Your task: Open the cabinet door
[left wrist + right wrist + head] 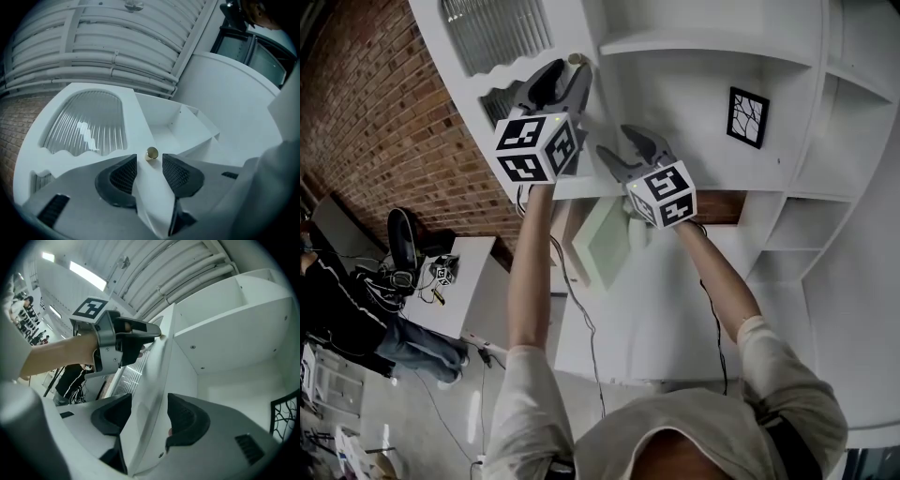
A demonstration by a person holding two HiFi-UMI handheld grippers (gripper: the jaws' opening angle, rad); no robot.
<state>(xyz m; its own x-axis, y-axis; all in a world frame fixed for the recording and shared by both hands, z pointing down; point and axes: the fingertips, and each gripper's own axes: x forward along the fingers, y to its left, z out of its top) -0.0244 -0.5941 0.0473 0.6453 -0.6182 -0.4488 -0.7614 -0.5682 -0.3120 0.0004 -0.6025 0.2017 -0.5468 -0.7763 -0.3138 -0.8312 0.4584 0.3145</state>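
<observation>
There, a round brass knob (pixel 151 153) studs the ribbed-glass cabinet door (pixel 89 124).

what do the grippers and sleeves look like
Both the left gripper and right gripper have grey bodies, dark ribbed pads and a white cube with black square markers. A thin black cable hangs from each. The person wears a light short-sleeved shirt.

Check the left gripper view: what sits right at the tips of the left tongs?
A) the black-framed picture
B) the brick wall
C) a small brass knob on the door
C: a small brass knob sits on the white cabinet door, just beyond the tips of the left tongs, whose jaws stand apart on either side of the door panel.
</observation>
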